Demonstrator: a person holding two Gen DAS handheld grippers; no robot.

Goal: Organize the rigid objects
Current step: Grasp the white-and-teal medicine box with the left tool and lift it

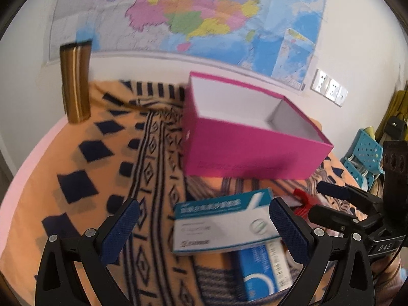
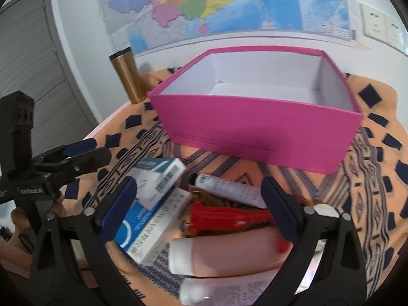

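Note:
An open, empty pink box (image 1: 244, 140) (image 2: 257, 125) with a white inside stands on the patterned cloth. In the left wrist view my left gripper (image 1: 204, 227) is open above a teal-and-white carton (image 1: 224, 224), which lies on a blue-and-white carton (image 1: 262, 270). In the right wrist view my right gripper (image 2: 199, 209) is open over a pile: the teal carton (image 2: 155, 178), the blue carton (image 2: 150, 227), a white tube (image 2: 229, 188), a red tube-like item (image 2: 224, 216) and a pink tube (image 2: 224, 255). The right gripper also shows in the left wrist view (image 1: 339, 204), and the left gripper shows in the right wrist view (image 2: 76, 158).
A gold tumbler (image 1: 75, 81) (image 2: 127, 76) stands at the table's back left by the wall. A map (image 1: 191, 12) hangs on the wall behind. Blue plastic stools (image 1: 364, 158) stand to the right. A grey door (image 2: 33, 63) is at the left.

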